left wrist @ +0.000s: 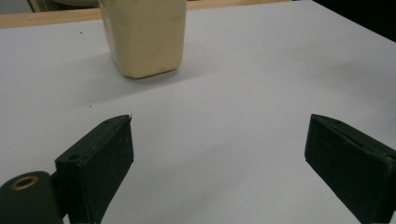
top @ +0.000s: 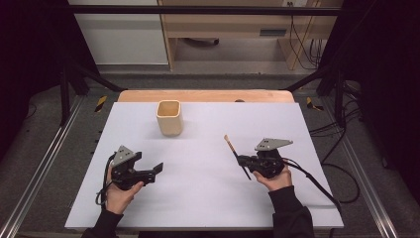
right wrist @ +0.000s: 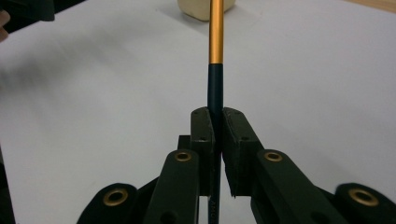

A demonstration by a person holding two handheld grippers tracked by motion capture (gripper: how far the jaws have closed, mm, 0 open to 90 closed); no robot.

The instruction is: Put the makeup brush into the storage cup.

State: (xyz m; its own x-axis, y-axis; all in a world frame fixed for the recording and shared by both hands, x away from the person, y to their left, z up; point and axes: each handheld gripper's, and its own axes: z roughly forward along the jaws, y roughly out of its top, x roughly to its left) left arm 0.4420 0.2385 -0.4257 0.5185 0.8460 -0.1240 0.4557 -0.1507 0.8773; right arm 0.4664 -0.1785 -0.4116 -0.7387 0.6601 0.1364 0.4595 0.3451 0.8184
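Observation:
A cream square cup (top: 169, 117) stands upright toward the back of the white table (top: 198, 198); it also shows in the left gripper view as the cup (left wrist: 144, 35). My right gripper (top: 242, 160) is shut on a thin black-and-orange brush (top: 236, 153) at right of centre, its orange end pointing up and back. In the right gripper view the brush (right wrist: 215, 56) rises from between the closed jaws of my right gripper (right wrist: 215, 116). My left gripper (top: 157, 169) is held at the left front, open and empty, with the jaws wide apart (left wrist: 219, 140) and the cup beyond them.
A wooden strip (top: 205, 95) runs along the table's far edge. Black frame rails and cables (top: 322, 183) lie at both sides. Bare white surface lies between the two grippers and in front of the cup.

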